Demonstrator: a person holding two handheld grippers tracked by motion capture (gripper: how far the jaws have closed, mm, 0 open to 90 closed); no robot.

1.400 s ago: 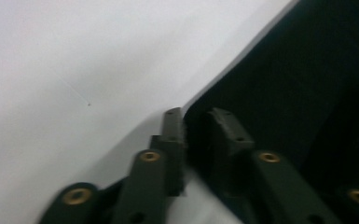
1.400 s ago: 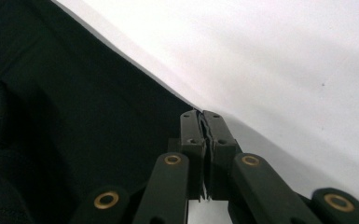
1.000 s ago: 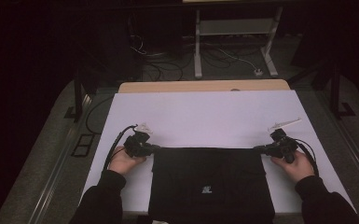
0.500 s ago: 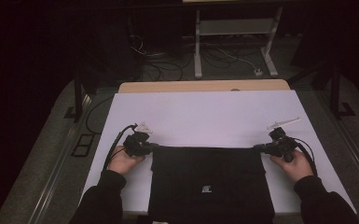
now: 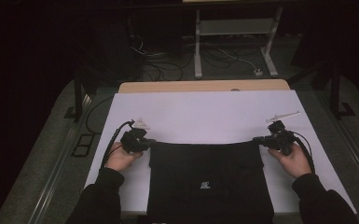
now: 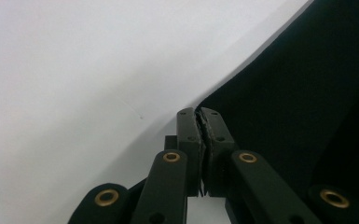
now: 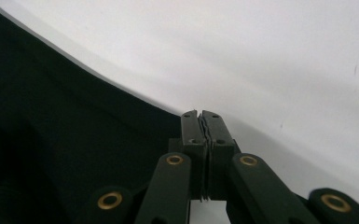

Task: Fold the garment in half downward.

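high view, lower half of the frame: a black garment (image 5: 210,179) lies spread flat on the white surface (image 5: 205,114), its near edge hanging past the bottom edge of the sheet. a small pale logo shows on the cloth near the lower middle of the frame. the garment's far edge runs as a taut, slightly sagging line from left of centre to right of centre.

the left claw (image 5: 148,141) sits at the left end of that edge, closed tight on the garment's far left corner, with the person's left hand (image 5: 121,157) just behind it and a black cable looping off toward the left. a grey three-cornered plate rides on top of it. the right claw (image 5: 257,139) mirrors it at the right end, pinched on the far right corner, backed by the right hand (image 5: 293,159) and its own cable curling to the right. dark sleeves enter from the bottom corners.

left gripper view, centre: the jaws of the left claw (image 6: 198,112) meet with only a thin layer of black cloth between them; the garment (image 6: 298,107) spreads over the right side, white surface (image 6: 74,70) over the left.

right gripper view, centre: the right claw (image 7: 199,113) is likewise pressed together on the cloth edge; the garment (image 7: 60,135) covers the lower left, the surface (image 7: 270,56) the upper right.

beyond the white sheet, in the upper middle of the high view, a strip of bare wood tabletop (image 5: 205,86) shows, then a dim floor with cables and a pale metal frame (image 5: 235,39).
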